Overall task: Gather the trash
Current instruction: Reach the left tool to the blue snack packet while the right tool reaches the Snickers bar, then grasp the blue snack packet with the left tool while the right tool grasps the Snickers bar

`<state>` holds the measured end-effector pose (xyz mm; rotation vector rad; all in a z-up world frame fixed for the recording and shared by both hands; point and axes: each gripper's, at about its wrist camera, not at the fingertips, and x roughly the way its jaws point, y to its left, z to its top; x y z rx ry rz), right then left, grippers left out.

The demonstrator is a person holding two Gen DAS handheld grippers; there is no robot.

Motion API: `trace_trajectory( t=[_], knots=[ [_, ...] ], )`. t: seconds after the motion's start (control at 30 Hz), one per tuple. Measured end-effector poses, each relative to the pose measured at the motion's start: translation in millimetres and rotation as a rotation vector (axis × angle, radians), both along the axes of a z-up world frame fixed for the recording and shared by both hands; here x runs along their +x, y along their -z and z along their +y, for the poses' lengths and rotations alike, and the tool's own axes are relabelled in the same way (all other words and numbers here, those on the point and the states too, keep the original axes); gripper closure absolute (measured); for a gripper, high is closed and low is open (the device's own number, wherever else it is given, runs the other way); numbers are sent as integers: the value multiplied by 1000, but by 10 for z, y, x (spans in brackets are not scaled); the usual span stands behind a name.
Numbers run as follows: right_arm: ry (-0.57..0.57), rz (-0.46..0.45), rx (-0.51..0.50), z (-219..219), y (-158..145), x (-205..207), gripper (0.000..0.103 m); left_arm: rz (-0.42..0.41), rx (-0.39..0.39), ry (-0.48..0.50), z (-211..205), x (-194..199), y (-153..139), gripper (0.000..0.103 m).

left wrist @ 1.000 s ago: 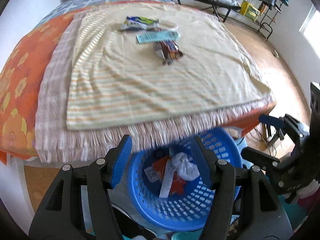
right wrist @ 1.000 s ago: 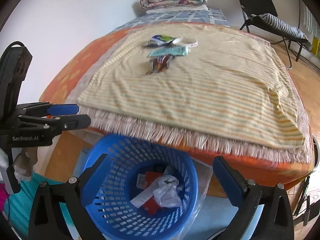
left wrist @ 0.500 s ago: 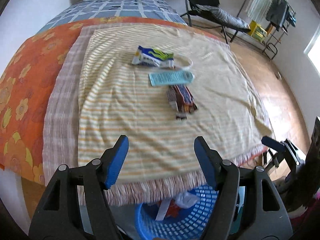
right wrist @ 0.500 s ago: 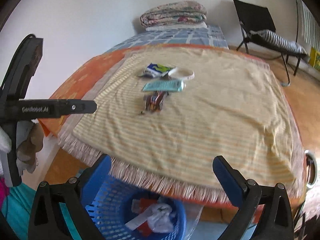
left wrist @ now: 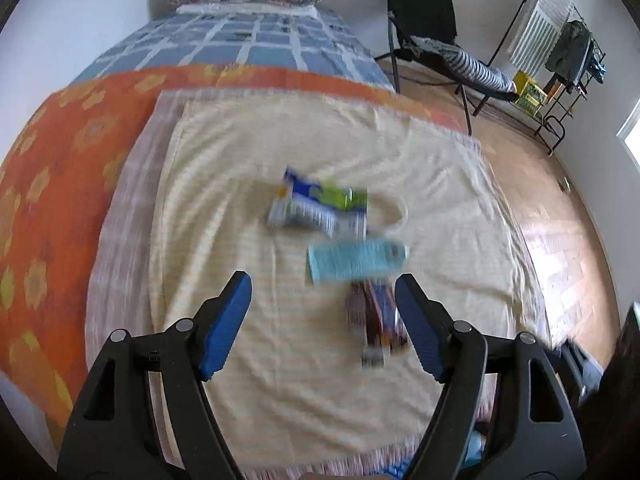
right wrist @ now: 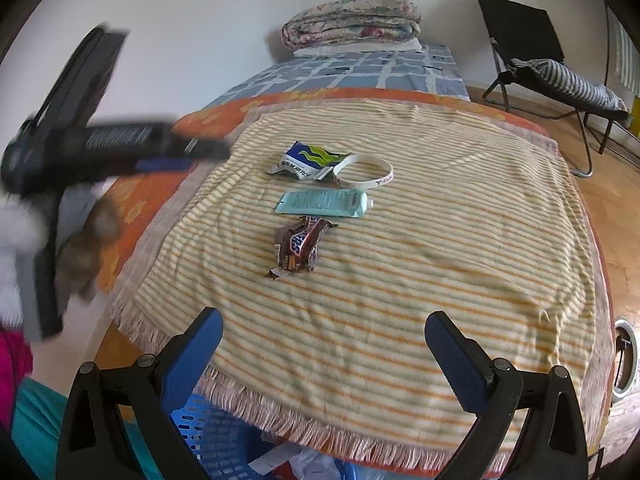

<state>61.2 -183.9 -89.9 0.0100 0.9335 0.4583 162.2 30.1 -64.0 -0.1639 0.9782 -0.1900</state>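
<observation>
Three pieces of trash lie in a row on the striped yellow blanket (right wrist: pixel 440 240): a blue-green-white wrapper (right wrist: pixel 306 161) (left wrist: pixel 318 204), a light teal tube (right wrist: pixel 323 203) (left wrist: pixel 354 258) and a brown candy-bar wrapper (right wrist: pixel 298 246) (left wrist: pixel 374 312). A white wristband (right wrist: pixel 364 171) lies beside the top wrapper. My left gripper (left wrist: pixel 323 308) is open and empty over the blanket, the candy wrapper just inside its right finger. It also shows in the right wrist view (right wrist: pixel 116 148), blurred. My right gripper (right wrist: pixel 323 354) is open and empty near the fringed front edge.
A blue basket (right wrist: pixel 216 440) holding trash stands on the floor below the bed's front edge. Folded quilts (right wrist: pixel 352 20) lie at the bed's far end. A black folding chair (right wrist: pixel 532 52) and a clothes rack (left wrist: pixel 560 52) stand on the wooden floor at right.
Both grippers have risen from above the basket and moved forward over the bed. The left one is now close to the trash. Both stay open and empty.
</observation>
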Motion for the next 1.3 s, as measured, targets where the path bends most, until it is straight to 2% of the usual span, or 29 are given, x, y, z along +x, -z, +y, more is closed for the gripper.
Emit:
trace_trajectory(
  t=[0.1,0.23,0.47,0.57,0.7,0.87,0.93,1.03,1.23,1.3],
  knots=[
    [-18,34,3,22,25,82,3,-14,3,36,-34,350,-30,27],
    [-20,105,43,-31,74,159,5,48,-38,110,-114,797,82,27],
    [-25,136,68,-73,81,193,5,132,-63,136,-221,1429,412,27],
    [-40,177,72,-51,168,182,7,182,-85,181,-313,1577,580,27],
    [-51,182,55,-18,213,179,8,202,-15,181,-381,1687,733,27],
    [-47,184,62,10,211,205,8,265,-107,129,-181,1664,841,27],
    [-40,179,65,16,210,231,9,275,-112,138,-135,1576,847,27],
    [-29,180,73,29,223,277,9,275,-71,158,-127,1427,836,27],
    [-11,175,62,110,249,419,14,204,181,194,-332,1247,807,27],
    [-16,168,51,171,255,482,15,203,198,182,-345,1248,839,27]
  ],
)
